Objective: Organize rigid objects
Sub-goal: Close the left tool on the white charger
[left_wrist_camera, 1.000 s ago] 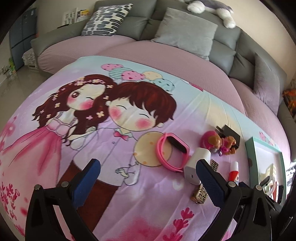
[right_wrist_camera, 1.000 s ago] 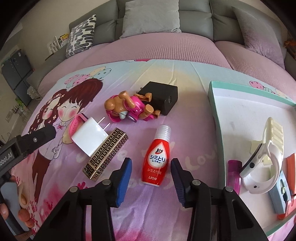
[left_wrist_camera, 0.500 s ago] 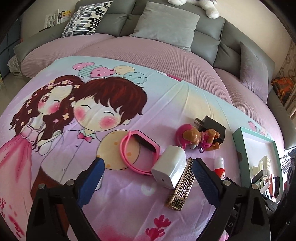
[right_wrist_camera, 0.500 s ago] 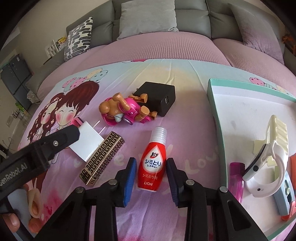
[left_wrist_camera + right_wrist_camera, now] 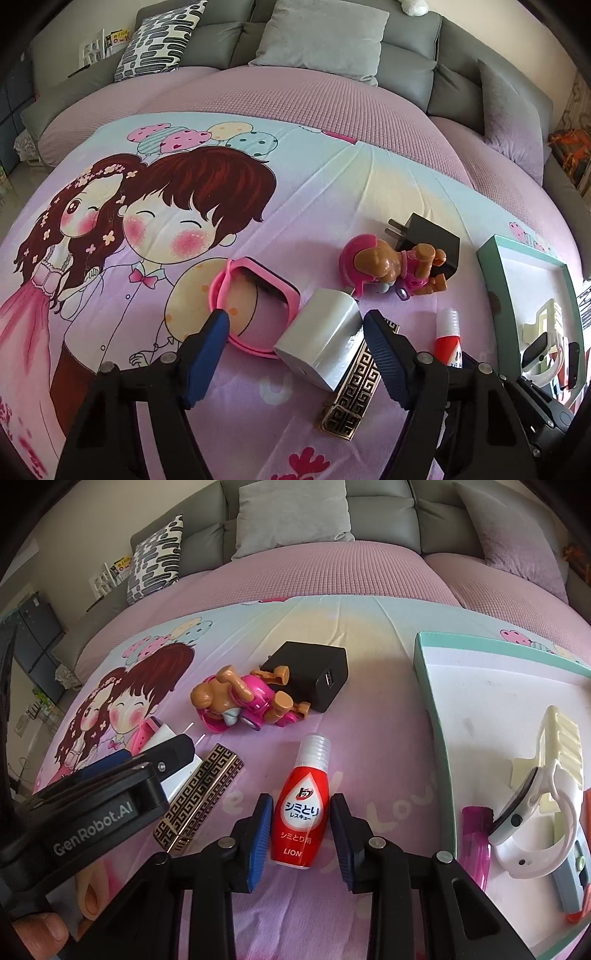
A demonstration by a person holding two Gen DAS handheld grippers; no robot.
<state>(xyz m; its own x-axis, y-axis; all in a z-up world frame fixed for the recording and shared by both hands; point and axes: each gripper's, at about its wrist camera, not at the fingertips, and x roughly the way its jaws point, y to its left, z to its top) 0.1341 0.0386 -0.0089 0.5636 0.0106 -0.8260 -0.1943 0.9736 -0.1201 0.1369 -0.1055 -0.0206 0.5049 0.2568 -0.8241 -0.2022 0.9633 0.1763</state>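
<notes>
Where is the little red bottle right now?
In the right wrist view, the red bottle lies on the cartoon blanket between the right gripper's blue pads, with the gold patterned case on its left and the green-rimmed tray on its right.

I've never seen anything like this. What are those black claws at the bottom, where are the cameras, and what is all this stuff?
There is no robot here. A person holds a gripper in each hand, and a wide-angle camera on each one looks along its jaws. One picture comes from the left gripper, the other from the right gripper.

On the cartoon-printed cloth lie a white charger, a pink watch, a gold patterned case, a toy dog and a black charger. A teal-edged tray sits to the right.

The right jaws have just been closing and now grip a red stain-remover bottle. The left jaws have been closing around the white charger but are not gripping it yet.
</notes>
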